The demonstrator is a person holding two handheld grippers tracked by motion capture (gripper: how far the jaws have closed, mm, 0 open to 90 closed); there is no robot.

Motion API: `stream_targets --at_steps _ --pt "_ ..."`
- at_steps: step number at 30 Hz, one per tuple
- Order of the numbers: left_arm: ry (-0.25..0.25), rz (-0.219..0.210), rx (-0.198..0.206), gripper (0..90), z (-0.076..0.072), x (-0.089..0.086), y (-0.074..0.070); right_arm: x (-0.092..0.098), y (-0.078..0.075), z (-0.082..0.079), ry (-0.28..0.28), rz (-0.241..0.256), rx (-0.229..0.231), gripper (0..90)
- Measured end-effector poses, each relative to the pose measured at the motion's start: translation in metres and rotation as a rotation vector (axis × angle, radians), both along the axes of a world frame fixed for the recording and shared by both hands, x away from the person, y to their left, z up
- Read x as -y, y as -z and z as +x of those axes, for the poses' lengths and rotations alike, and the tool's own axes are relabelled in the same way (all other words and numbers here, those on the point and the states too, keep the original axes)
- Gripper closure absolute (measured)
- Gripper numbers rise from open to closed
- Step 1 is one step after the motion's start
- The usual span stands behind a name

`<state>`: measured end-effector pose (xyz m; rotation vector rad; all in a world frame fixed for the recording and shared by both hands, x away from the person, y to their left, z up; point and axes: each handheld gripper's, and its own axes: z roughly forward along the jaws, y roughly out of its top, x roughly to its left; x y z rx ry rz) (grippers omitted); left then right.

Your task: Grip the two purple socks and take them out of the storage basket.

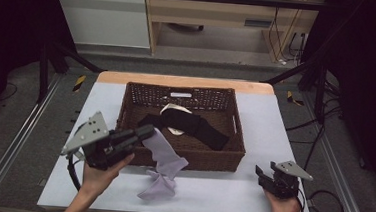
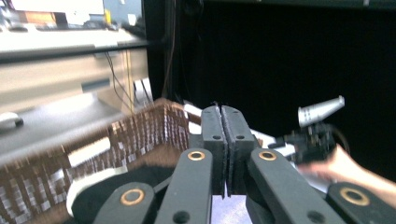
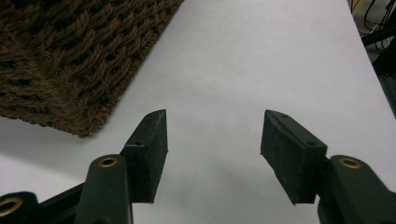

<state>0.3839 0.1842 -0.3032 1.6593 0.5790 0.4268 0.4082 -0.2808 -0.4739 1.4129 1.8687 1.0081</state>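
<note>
Left gripper (image 1: 146, 131) pinches a lilac cloth (image 1: 164, 162) hanging below it — lift higher so the tail clears the basket (image 1: 192, 156) rim ahead — while the right gripper (image 3: 212, 140) rests spread.

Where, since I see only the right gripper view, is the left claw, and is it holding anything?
Observer: The left claw is raised by the near rim of the brown woven wicker basket, towards its left end, and is shut on a pale lilac cloth.
Operator: Is that cloth off the table?
Observer: Not fully. Its lower end lies crumpled on the white table, in front of the basket.
Operator: Is anything inside the basket?
Observer: A long black cloth lies across its floor, partly over a cream-coloured item.
</note>
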Motion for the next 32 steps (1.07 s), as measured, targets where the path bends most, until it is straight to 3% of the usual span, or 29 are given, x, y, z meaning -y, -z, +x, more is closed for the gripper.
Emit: stream_targets --at_steps 2,8,17,20,23,26,32 --pt "-0.015 0.045 -0.013 88.0 -0.004 0.0 0.015 0.0 0.0 0.0 -0.001 -0.001 0.001 41.4" --pt "-0.027 0.098 -0.144 88.0 -0.001 -0.004 0.062 -0.001 0.001 0.0 -0.002 -0.005 -0.002 41.3" --pt "-0.074 0.239 -0.306 87.4 0.008 -0.008 0.122 -0.002 0.002 0.001 -0.007 -0.009 -0.011 41.1" --pt "-0.089 0.269 -0.344 84.8 0.013 -0.009 0.13 -0.003 0.002 0.001 -0.01 -0.014 -0.015 41.1" --pt "-0.128 0.265 -0.394 53.8 0.015 -0.012 0.13 -0.002 0.002 0.0 -0.009 -0.015 -0.014 40.9" --pt "-0.162 0.244 -0.398 36.2 0.013 -0.02 0.128 -0.002 0.002 0.0 -0.007 -0.011 -0.018 40.9" --pt "-0.231 0.182 -0.379 28.4 0.006 -0.044 0.126 -0.001 0.002 0.0 -0.006 -0.014 -0.014 40.9"
